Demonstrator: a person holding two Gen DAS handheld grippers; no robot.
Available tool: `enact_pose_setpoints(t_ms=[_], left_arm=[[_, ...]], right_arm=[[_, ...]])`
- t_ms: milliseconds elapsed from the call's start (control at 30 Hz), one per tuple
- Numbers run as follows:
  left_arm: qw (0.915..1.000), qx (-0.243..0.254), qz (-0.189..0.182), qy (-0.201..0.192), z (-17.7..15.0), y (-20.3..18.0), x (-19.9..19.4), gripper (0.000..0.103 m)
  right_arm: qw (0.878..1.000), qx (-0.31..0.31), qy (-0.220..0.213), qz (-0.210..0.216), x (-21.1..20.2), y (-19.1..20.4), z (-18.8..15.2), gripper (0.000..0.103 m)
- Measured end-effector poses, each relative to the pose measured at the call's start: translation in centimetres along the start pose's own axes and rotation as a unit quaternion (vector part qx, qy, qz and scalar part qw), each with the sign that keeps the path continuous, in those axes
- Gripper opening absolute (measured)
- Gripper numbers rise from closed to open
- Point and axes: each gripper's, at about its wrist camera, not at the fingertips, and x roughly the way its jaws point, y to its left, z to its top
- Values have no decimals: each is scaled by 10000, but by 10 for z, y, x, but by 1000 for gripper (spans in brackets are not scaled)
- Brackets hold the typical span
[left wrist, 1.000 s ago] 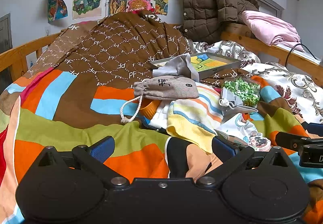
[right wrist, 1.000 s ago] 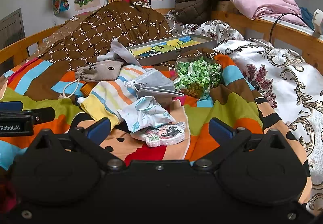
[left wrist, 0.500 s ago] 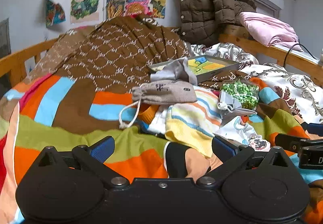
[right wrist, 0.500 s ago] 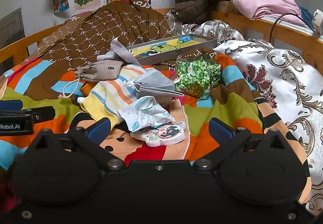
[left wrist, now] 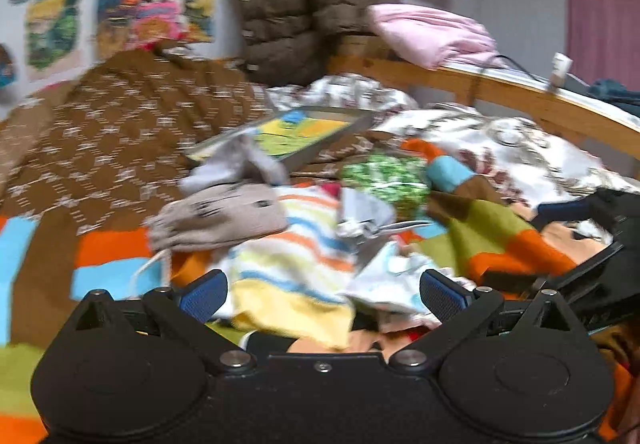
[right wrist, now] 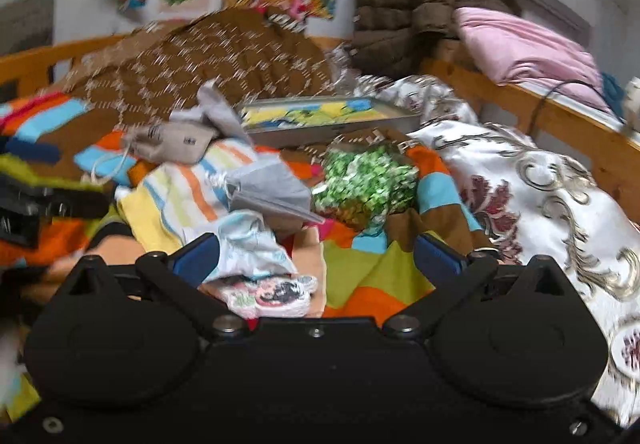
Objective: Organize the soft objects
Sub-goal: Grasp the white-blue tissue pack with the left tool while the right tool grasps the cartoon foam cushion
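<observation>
**Soft items heaped on a bed, both claws wide and empty**

Left wrist view: the left claw (left wrist: 322, 290) stands wide, holding nothing, above a striped cloth (left wrist: 296, 264). At 11 o'clock of the cloth lies a beige drawstring pouch (left wrist: 224, 214), touching it; a grey cloth (left wrist: 240, 164) rests beyond the pouch against a metal tray (left wrist: 328, 140). A bag of green pieces (left wrist: 384, 174) sits at 1 o'clock. The right claw (left wrist: 600, 244) appears at 3 o'clock.

Right wrist view: the right claw (right wrist: 316, 254) is wide and empty. A white printed cloth (right wrist: 248, 244) lies by its left finger, with a grey face mask (right wrist: 272, 188) just beyond. The patchwork blanket (right wrist: 360, 276) covers the bed. Both views are blurred.
</observation>
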Motion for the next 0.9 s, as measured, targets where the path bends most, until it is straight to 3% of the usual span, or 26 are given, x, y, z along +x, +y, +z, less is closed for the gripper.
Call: enact_pose_setpoints(t_ms=[67, 200, 333, 600, 833, 900], left_arm=[[9990, 92, -415, 145, 6, 1, 13, 102], [9945, 282, -911, 428, 16, -2, 38, 102], [9883, 511, -1248, 709, 20, -10, 61, 102], [9764, 689, -1518, 1373, 22, -18, 108, 94], [9673, 861, -1672, 1699, 24, -26, 126, 79], [9652, 946, -1632, 1811, 23, -27, 129, 72]], right_arm=[[9995, -99, 197, 238, 10, -2, -1, 102], [9954, -484, 497, 657, 26, 5, -4, 102], [9910, -933, 660, 703, 39, 15, -11, 102], [9897, -695, 852, 921, 60, 19, -18, 102], [9897, -528, 964, 918, 74, 12, -21, 101], [9900, -501, 968, 900, 76, 12, -22, 91]])
